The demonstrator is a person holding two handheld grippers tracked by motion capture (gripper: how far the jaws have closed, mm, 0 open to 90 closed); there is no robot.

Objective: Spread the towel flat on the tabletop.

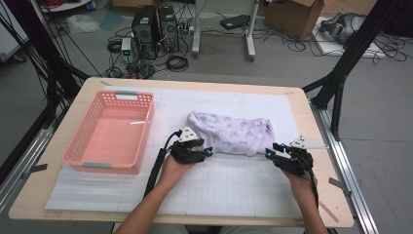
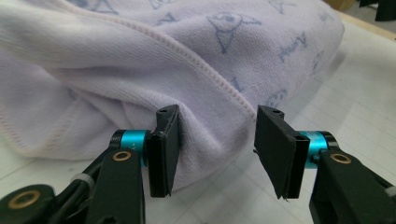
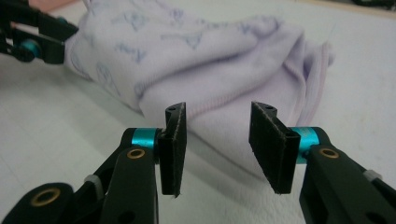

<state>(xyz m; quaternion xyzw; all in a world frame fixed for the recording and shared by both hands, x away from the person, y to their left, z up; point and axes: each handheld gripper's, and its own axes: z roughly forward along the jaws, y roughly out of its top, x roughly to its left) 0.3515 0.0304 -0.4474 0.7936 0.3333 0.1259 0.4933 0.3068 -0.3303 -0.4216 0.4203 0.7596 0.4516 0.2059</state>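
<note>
A pale lilac towel (image 1: 231, 131) with a blue print lies folded in a bundle on the white gridded mat (image 1: 234, 185). My left gripper (image 1: 205, 151) is open at the bundle's near left corner; in the left gripper view the towel's folded edge (image 2: 210, 135) sits between the jaws of my left gripper (image 2: 217, 149). At the bundle's near right corner my right gripper (image 1: 271, 152) is open too. In the right gripper view the towel (image 3: 205, 60) bulges into the gap of my right gripper (image 3: 217, 144), and the left gripper (image 3: 39, 39) shows at the far corner.
A pink plastic basket (image 1: 111, 131) stands on the left of the wooden table (image 1: 311, 126), with nothing visible inside. Behind the table are black frame posts, cables and computer towers on the floor.
</note>
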